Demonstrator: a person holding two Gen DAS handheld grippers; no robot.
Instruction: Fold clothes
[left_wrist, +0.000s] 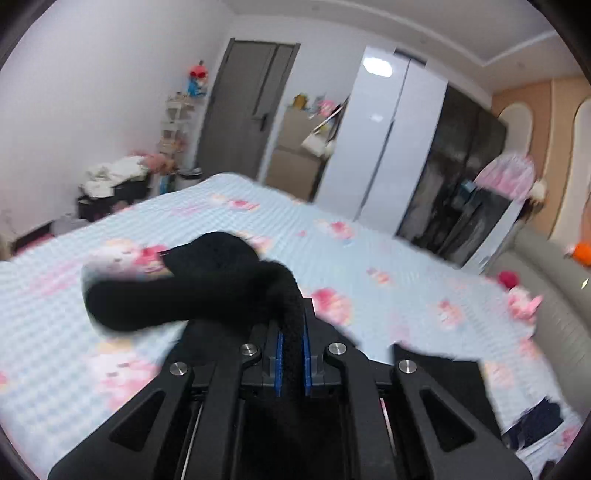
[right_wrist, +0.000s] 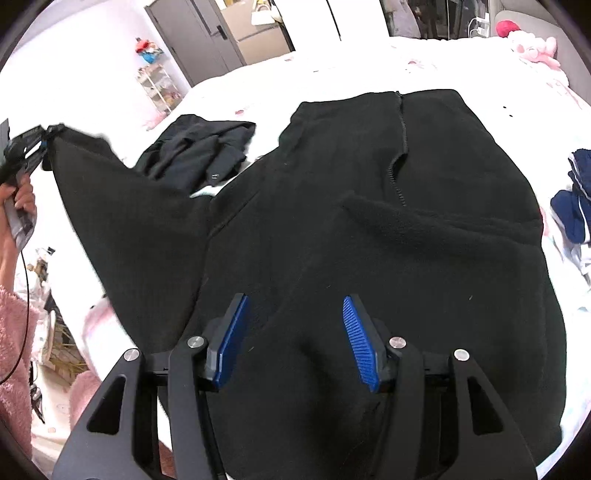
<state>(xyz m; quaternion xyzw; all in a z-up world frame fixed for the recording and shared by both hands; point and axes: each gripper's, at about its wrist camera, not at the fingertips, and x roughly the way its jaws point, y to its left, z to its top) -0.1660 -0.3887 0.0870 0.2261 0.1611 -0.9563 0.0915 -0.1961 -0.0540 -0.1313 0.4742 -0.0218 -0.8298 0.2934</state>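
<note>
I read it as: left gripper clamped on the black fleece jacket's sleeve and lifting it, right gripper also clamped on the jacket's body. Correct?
Not quite. The left gripper is shut on the sleeve of the black fleece jacket and holds it up, but the right gripper is open: the right wrist view shows its blue pads spread apart above the jacket's body, gripping nothing.

A bed (left_wrist: 388, 266) with a pale blue, pink-printed sheet fills the room. Beyond it stand a grey door (left_wrist: 243, 107), a glossy white wardrobe (left_wrist: 384, 140) and white walls (left_wrist: 92, 92); a narrow white shelf rack (left_wrist: 175, 125) stands beside the door.
</note>
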